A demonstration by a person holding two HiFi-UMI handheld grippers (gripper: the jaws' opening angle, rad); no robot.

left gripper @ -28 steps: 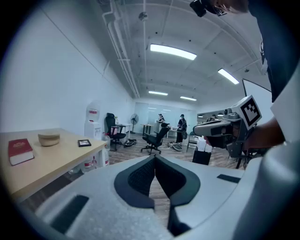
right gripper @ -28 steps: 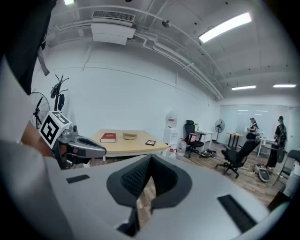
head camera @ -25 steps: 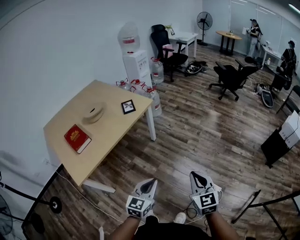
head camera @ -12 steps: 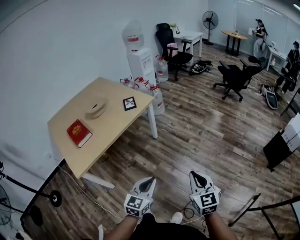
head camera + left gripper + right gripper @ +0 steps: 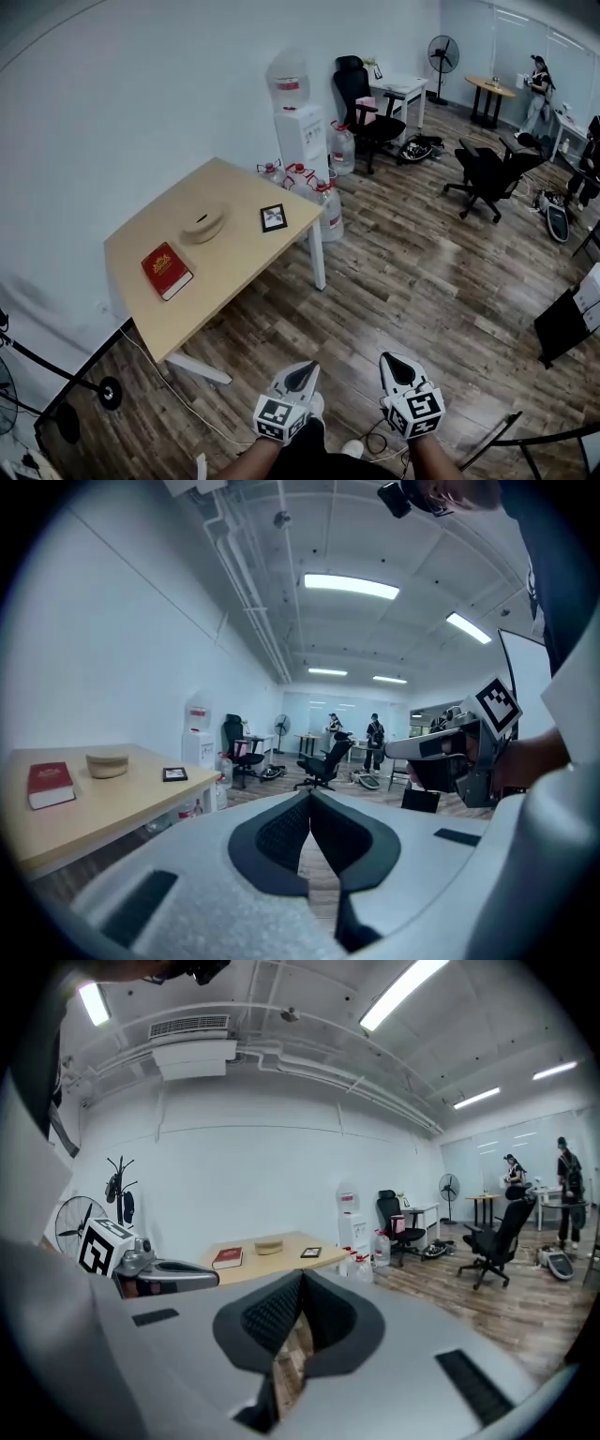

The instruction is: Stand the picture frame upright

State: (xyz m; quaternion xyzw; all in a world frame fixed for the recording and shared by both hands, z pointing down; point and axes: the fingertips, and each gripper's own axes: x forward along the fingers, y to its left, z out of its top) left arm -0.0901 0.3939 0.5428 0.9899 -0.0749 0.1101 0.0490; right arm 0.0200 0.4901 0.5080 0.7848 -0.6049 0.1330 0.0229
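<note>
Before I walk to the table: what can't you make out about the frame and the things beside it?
- picture frame: head view, too small to read its picture; any back stand is hidden under it.
- round tan object: too small in every view to identify.
- red book: cover print too small, head view.
- table: far legs hidden by its top, head view.
</note>
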